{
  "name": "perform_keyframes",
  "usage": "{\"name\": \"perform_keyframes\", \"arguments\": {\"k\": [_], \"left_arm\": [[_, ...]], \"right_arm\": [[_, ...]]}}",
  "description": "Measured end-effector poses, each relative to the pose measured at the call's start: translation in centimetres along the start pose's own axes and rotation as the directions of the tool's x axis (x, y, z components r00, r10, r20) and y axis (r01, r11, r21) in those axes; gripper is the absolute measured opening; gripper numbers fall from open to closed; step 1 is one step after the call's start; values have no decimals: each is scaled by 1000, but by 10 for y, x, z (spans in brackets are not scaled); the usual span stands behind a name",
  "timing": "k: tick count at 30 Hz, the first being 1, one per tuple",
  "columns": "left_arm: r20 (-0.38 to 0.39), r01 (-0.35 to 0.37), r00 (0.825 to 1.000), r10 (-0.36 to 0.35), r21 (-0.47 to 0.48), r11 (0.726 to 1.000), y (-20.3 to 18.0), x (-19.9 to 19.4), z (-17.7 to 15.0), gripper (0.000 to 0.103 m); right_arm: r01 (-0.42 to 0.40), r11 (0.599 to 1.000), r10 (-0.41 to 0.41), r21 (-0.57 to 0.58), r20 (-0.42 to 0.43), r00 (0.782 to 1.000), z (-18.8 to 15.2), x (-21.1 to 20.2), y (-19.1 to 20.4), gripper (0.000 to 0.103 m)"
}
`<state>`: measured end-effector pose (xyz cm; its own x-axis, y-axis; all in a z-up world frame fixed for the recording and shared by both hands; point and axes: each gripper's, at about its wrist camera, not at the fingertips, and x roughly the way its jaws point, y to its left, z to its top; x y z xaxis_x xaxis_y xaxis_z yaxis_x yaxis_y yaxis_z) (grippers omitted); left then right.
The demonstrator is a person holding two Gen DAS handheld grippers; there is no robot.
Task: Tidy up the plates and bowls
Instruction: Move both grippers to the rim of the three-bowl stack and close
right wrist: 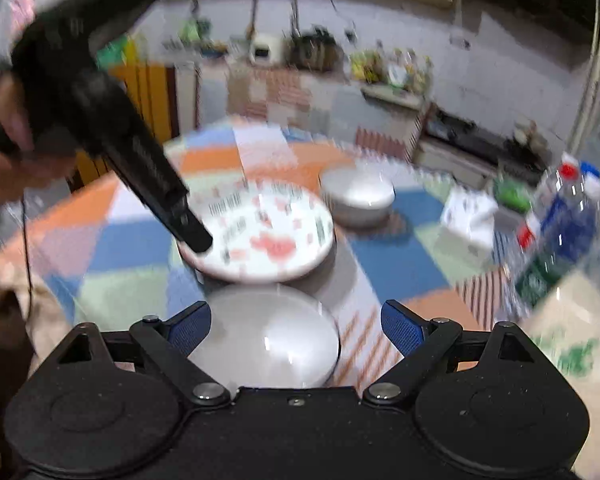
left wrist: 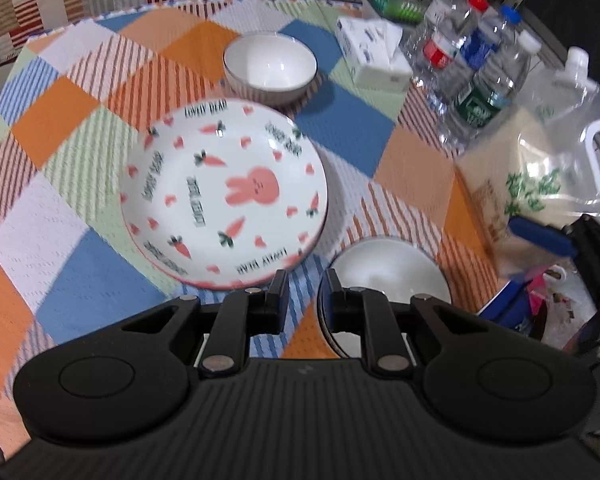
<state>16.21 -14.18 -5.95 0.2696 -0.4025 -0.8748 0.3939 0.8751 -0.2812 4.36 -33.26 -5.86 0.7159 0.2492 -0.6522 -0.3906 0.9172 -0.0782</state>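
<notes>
A white plate with a pink rabbit and carrots [left wrist: 224, 196] lies on the checked tablecloth [left wrist: 80, 160], mid-table. A white bowl [left wrist: 270, 66] stands behind it and a second white bowl [left wrist: 392, 272] stands at its near right. My left gripper [left wrist: 304, 284] hovers between the plate's near rim and the near bowl, jaws a small gap apart and empty. In the blurred right wrist view, my right gripper [right wrist: 296, 320] is wide open over the near bowl [right wrist: 268, 336]. The left gripper [right wrist: 196, 240] reaches down to the plate [right wrist: 260, 236]; the far bowl [right wrist: 356, 196] stands behind.
A tissue box [left wrist: 372, 52], several water bottles [left wrist: 472, 64] and a clear bag of rice [left wrist: 540, 176] crowd the table's right side. A kitchen counter [right wrist: 400, 92] runs behind the table.
</notes>
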Motion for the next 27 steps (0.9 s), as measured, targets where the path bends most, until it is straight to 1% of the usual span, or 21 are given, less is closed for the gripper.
{"name": "perform_keyframes", "arguments": {"k": [3, 5, 8, 9, 10, 12, 14, 15, 17, 19, 22, 23, 24, 27], "left_arm": [[31, -22, 999, 22, 14, 1000, 3, -11, 15, 16], [45, -30, 999, 29, 14, 999, 5, -15, 26, 16], [59, -26, 998, 26, 12, 1000, 7, -18, 43, 16], [64, -30, 998, 29, 16, 999, 8, -18, 48, 16], [70, -33, 997, 31, 25, 999, 8, -17, 54, 16], [75, -18, 997, 17, 18, 1000, 12, -12, 66, 16], [95, 12, 995, -9, -27, 1000, 20, -2, 79, 16], [110, 24, 994, -18, -51, 998, 25, 3, 85, 16], [133, 25, 991, -15, -75, 997, 32, 15, 96, 16], [163, 7, 987, 5, -75, 997, 39, 27, 108, 16], [212, 2, 977, 17, -88, 996, 50, 45, 122, 16], [235, 1, 972, 21, -92, 996, 53, 50, 126, 18], [249, -9, 968, 32, -92, 996, 56, 56, 130, 19], [257, -23, 965, 48, -102, 995, 64, 76, 144, 19]], "right_arm": [[-47, 999, 45, 21, 100, 994, 18, -11, -13, 94], [-63, 998, 58, 26, 174, 983, 31, -15, -20, 94], [-66, 997, 54, 41, 243, 968, 50, -14, -27, 94], [-75, 996, 61, 45, 245, 968, 56, -11, -29, 94], [-91, 995, 77, 51, 232, 970, 64, -6, -32, 94], [-123, 990, 108, 70, 180, 978, 81, 8, -39, 94], [-142, 983, 134, 117, 71, 988, 98, 30, -48, 94], [-136, 979, 130, 152, 49, 990, 103, 37, -52, 95], [-114, 970, 114, 216, 13, 993, 113, 54, -62, 95], [-110, 955, 119, 274, -14, 993, 120, 74, -78, 95], [-113, 917, 141, 383, -45, 989, 124, 106, -102, 95], [-118, 901, 158, 418, -63, 985, 125, 119, -111, 94], [-119, 889, 169, 442, -77, 983, 122, 129, -115, 94], [-90, 861, 178, 501, -132, 975, 120, 162, -130, 91]]}}
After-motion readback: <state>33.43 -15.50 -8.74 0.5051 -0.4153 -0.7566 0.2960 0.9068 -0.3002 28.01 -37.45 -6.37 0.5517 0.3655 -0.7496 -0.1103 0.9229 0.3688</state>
